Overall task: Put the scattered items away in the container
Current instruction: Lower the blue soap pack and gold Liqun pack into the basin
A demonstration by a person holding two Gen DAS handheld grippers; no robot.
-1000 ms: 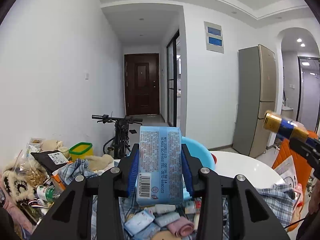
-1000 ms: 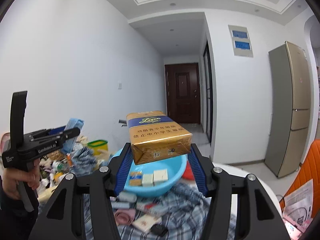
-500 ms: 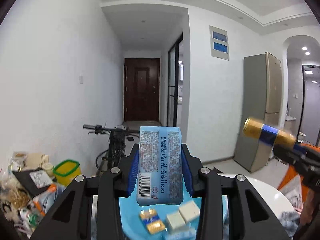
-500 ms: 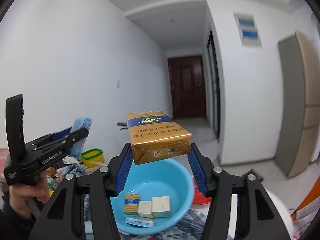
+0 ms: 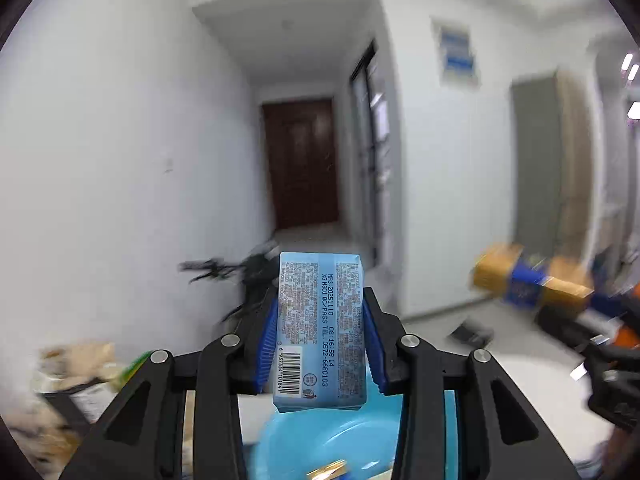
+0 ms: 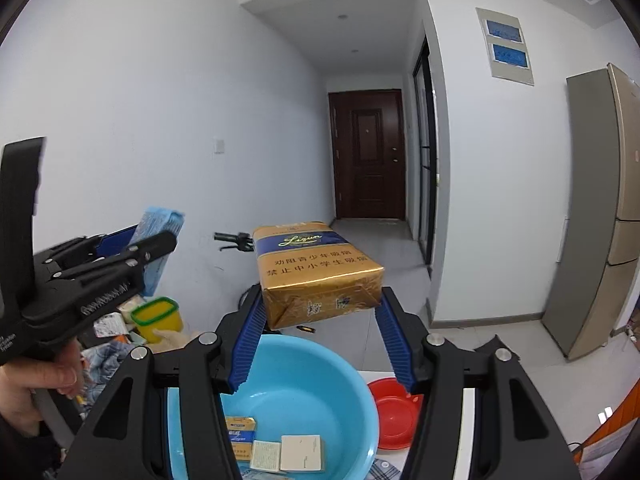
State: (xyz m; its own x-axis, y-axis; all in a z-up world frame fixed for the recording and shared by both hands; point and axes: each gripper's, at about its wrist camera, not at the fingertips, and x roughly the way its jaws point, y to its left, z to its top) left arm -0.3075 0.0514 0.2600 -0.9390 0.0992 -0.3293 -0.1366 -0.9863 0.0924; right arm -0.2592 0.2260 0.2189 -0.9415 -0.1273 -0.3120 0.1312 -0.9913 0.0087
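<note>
White hallway walls are framing both grippers, whose jaws are clamping a light-blue tissue pack (image 5: 320, 328) and a gold cigarette carton (image 6: 316, 274), best released low over the blue plastic basin (image 6: 340, 384).

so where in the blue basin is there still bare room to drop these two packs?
The blue basin: its far half and right side are bare up to the rim beside the red dish. The near-left floor is crowded with small boxes. Left of the basin, clutter around the yellow tub leaves nothing free. Both packs, light blue and gold, hang clamped above.
</note>
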